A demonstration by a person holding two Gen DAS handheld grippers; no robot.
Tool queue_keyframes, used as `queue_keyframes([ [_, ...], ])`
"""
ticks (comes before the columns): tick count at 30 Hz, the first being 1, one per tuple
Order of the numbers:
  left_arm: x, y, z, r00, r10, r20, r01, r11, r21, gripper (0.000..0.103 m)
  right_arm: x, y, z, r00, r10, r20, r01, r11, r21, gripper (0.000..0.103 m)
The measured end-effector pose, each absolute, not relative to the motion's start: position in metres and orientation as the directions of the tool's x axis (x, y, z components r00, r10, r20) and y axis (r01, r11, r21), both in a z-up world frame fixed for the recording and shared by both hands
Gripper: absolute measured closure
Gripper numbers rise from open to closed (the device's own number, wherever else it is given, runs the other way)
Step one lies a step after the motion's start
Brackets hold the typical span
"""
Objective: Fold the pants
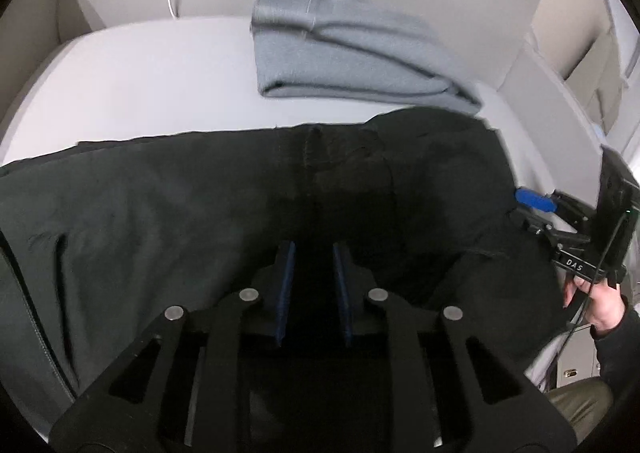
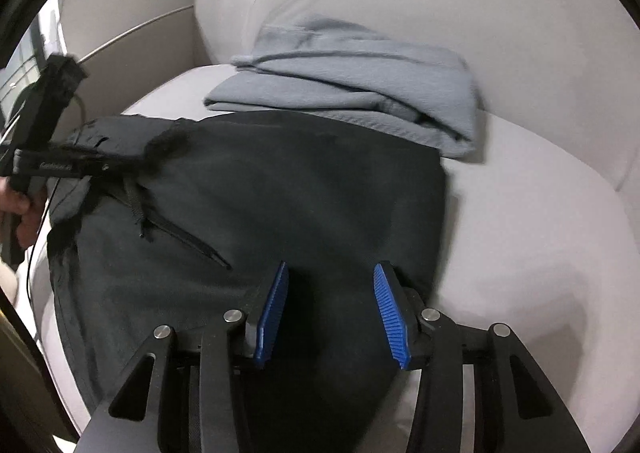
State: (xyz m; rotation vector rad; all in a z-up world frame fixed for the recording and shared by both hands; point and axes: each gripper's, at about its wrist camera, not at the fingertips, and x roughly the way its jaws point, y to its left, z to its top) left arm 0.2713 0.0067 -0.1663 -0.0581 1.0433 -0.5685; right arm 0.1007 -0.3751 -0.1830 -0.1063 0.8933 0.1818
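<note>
Black pants lie spread under both tongs: left tongs hover barely parted, gripping nothing; right tongs are half open, empty too.

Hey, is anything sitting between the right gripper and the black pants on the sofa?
Nothing visible. The right gripper hovers directly over the black pants, its jaws apart with only dark fabric below. The folded grey garment lies behind the pants, out of the way.
</note>
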Motion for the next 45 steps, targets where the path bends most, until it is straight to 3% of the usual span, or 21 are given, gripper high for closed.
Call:
queue_keyframes([
  [3,0.25,0.016,-0.152,0.388,-0.54,-0.746,0.471,0.813,-0.343,0.087,0.072,-0.373,-0.167,0.634,0.162,-0.756,-0.215,0.976,0.03,0.058],
  [7,0.234,0.015,-0.172,0.344,-0.474,-0.811,0.497,0.824,-0.272,0.087,0.053,-0.37,-0.165,0.623,0.177,-0.762,-0.246,0.969,0.024,0.058],
  [11,0.227,0.051,-0.154,0.377,-0.517,-0.768,0.423,0.834,-0.354,0.084,0.048,-0.374,-0.178,0.6,0.149,-0.786,-0.219,0.976,0.018,0.058],
  [12,0.223,0.066,-0.147,0.399,-0.538,-0.743,0.395,0.832,-0.39,0.08,0.046,-0.375,-0.174,0.606,0.15,-0.781,-0.211,0.977,0.024,0.058],
  [13,0.218,0.091,-0.134,0.44,-0.556,-0.705,0.344,0.83,-0.44,0.056,0.042,-0.378,-0.169,0.613,0.156,-0.775,-0.205,0.978,0.035,0.058],
  [14,0.213,0.111,-0.126,0.477,-0.563,-0.675,0.303,0.826,-0.475,0.024,0.041,-0.379,-0.161,0.624,0.172,-0.762,-0.201,0.978,0.056,0.056],
  [16,0.193,0.165,-0.106,0.595,-0.567,-0.57,0.208,0.793,-0.573,0.008,0.033,-0.383,-0.139,0.667,0.206,-0.716,-0.184,0.977,0.11,0.043],
  [18,0.17,0.217,-0.1,0.694,-0.528,-0.489,0.104,0.746,-0.658,0.006,0.021,-0.386,-0.115,0.711,0.243,-0.66,-0.172,0.97,0.172,0.017],
  [20,0.148,0.262,-0.105,0.778,-0.46,-0.427,-0.001,0.679,-0.734,0.002,0.009,-0.385,-0.096,0.746,0.261,-0.612,-0.169,0.964,0.206,0.011],
  [23,0.123,0.314,-0.134,0.856,-0.36,-0.371,-0.146,0.52,-0.841,0.002,-0.005,-0.381,-0.072,0.765,0.299,-0.57,-0.171,0.948,0.268,0.007],
  [26,0.122,0.333,-0.168,0.858,-0.341,-0.386,-0.237,0.404,-0.883,0.002,-0.022,-0.377,-0.057,0.774,0.351,-0.526,-0.182,0.921,0.345,0.006],
  [30,0.142,0.322,-0.186,0.851,-0.317,-0.419,-0.255,0.448,-0.857,0.002,-0.042,-0.369,-0.046,0.784,0.397,-0.476,-0.215,0.895,0.392,0.006],
  [38,0.203,0.303,-0.206,0.808,-0.222,-0.546,-0.374,0.523,-0.766,0.002,-0.05,-0.384,-0.045,0.788,0.404,-0.464,-0.181,0.873,0.453,0.005],
  [45,0.252,0.295,-0.205,0.794,-0.206,-0.571,-0.378,0.569,-0.73,0.005,-0.043,-0.388,-0.052,0.777,0.397,-0.489,-0.17,0.88,0.443,0.005],
])
